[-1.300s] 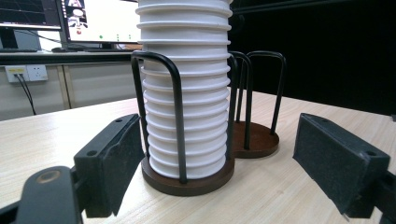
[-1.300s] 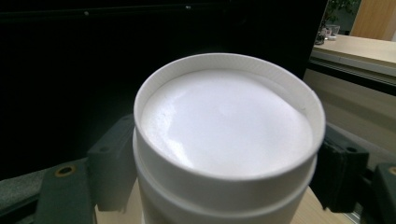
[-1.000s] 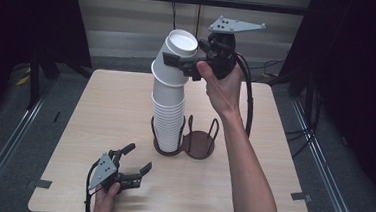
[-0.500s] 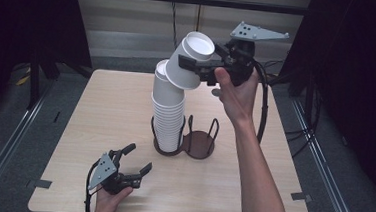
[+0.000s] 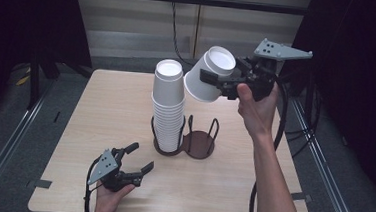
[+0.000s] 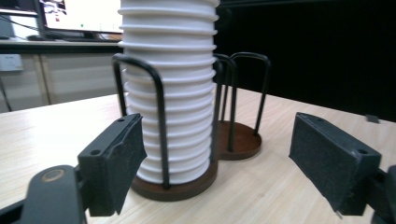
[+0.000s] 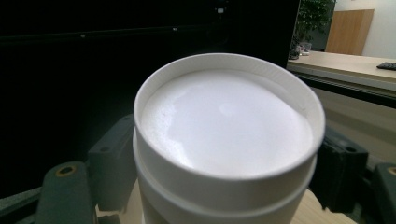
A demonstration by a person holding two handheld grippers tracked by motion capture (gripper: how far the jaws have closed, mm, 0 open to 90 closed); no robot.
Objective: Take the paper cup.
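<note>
Your right gripper point(image 5: 213, 80), clenched on one paper cup point(image 5: 205, 77), now holds it clear of the stack point(image 5: 168, 107), further right; your left gripper point(image 5: 134, 160) rests released.

Both grippers are black, each with a grey three-cornered plate on top. The left gripper point(image 5: 134, 158) has two slim arms ending in blunt tips, and a black cable point(image 5: 87, 199) loops from its rear. In the left gripper view each jaw carries a thick, rough-textured block pad point(image 6: 116, 158) fixed with a small recessed screw, and a brass-ringed pivot point(image 6: 52, 175) sits on the arm below. The right gripper point(image 5: 216, 83) is bulkier behind its jaws; its plate point(image 5: 280, 51) shows several small holes, and a thick black cable point(image 5: 279, 122) hangs from it. Both forearms are bare, with no sleeves.
</note>
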